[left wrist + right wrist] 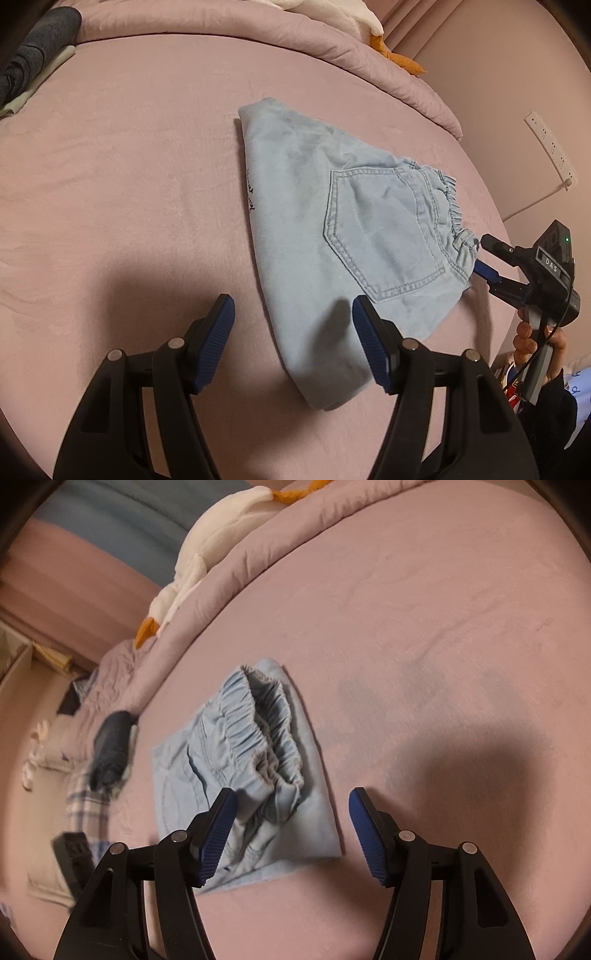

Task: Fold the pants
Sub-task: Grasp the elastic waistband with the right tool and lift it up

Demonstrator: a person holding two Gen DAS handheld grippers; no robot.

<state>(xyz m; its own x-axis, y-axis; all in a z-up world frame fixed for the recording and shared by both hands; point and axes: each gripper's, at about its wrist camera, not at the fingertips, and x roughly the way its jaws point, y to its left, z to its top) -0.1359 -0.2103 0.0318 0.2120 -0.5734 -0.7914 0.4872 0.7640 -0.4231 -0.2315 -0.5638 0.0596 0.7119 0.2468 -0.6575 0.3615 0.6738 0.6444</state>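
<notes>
Folded pale-blue pants (332,221) are laid centre frame on pink bedding (129,184). Left gripper (293,343) and right gripper (291,830) are held open; nothing is gripped.

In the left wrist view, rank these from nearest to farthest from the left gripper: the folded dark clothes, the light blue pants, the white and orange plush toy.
From the left gripper:
1. Light blue pants, just ahead, their near corner by the right-hand finger.
2. Folded dark clothes, far off at the upper left edge of the bed.
3. White and orange plush toy, behind the rolled quilt at the top.
</notes>
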